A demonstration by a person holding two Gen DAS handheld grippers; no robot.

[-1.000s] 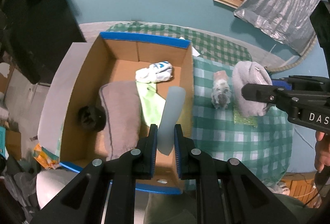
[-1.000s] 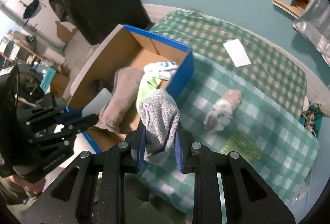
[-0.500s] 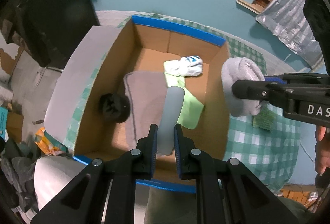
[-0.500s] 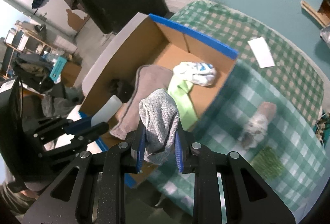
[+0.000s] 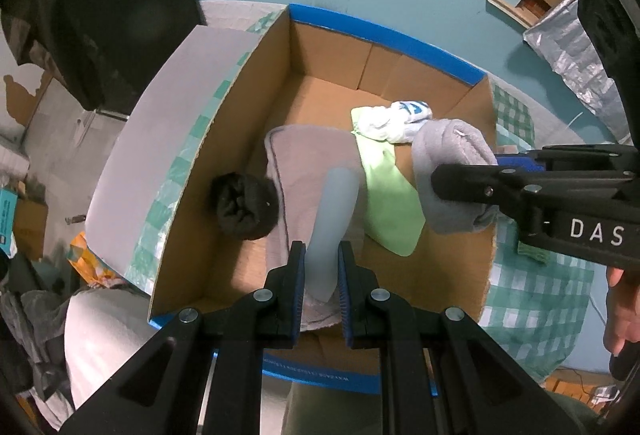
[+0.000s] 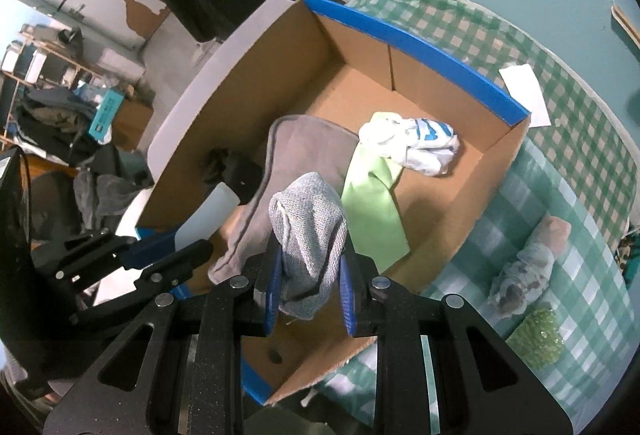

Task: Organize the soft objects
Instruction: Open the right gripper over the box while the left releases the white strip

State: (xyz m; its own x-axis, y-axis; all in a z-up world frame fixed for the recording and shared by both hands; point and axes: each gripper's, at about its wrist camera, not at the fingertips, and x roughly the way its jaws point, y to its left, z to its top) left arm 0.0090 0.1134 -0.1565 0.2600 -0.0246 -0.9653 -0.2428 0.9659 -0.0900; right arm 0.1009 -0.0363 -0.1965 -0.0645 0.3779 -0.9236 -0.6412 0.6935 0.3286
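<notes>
My left gripper (image 5: 321,269) is shut on a pale blue-white soft strip (image 5: 334,219), hanging over the near half of the cardboard box (image 5: 332,47). The right gripper (image 6: 308,275) is shut on a rolled grey knit cloth (image 6: 310,231), also above the box, near its right wall. In the box lie a grey towel (image 5: 308,155), a light green cloth (image 5: 388,203), a white and blue bundle (image 5: 394,121) and a black rolled sock (image 5: 244,205). From the right wrist view the left gripper (image 6: 188,243) with its strip shows at the left.
The box has blue taped rims and stands on a green checked cloth (image 6: 560,219). On that cloth to the right lie a small soft doll (image 6: 528,267), a green scrubby pad (image 6: 538,335) and a white paper (image 6: 524,91). A hand (image 5: 622,311) shows at the right edge. Clutter fills the floor at left.
Both grippers have moved left and lower, from beside the box's right wall to above its inside. Each still holds its item. The box now fills more of both views.
</notes>
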